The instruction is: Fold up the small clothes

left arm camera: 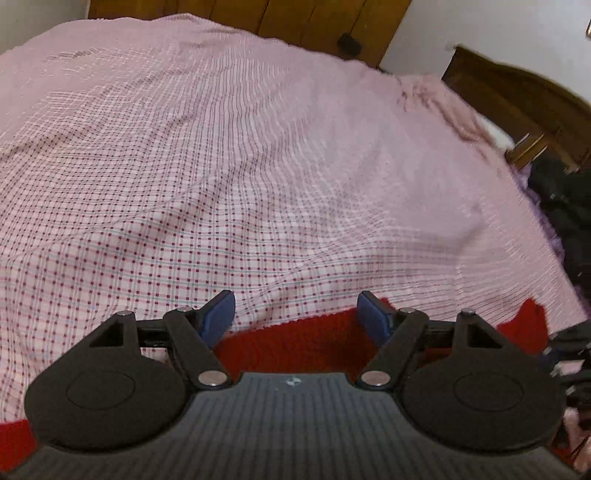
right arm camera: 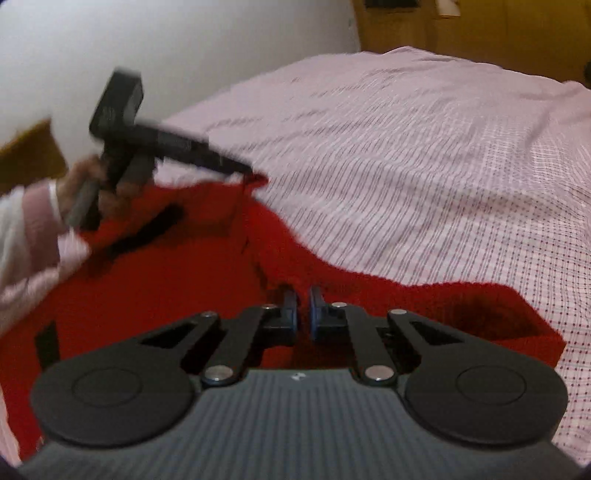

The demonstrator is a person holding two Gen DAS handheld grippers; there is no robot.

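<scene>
A red knitted garment (right arm camera: 155,288) lies on the pink checked bedsheet (right arm camera: 424,166). My right gripper (right arm camera: 303,308) is low over the garment with its blue pads nearly together; whether they pinch the red fabric I cannot tell. My left gripper (left arm camera: 297,317) is wide open just above the garment's edge (left arm camera: 295,343), holding nothing. In the right wrist view the left gripper (right arm camera: 251,171) appears blurred at the left, its tip at the garment's far corner, held by a hand in a pink sleeve.
The bedsheet (left arm camera: 221,166) covers the whole bed. A wooden headboard (left arm camera: 524,99) and dark clothes (left arm camera: 569,206) are at the right. A wooden wardrobe (left arm camera: 258,14) stands behind the bed. White wall is at the left in the right wrist view.
</scene>
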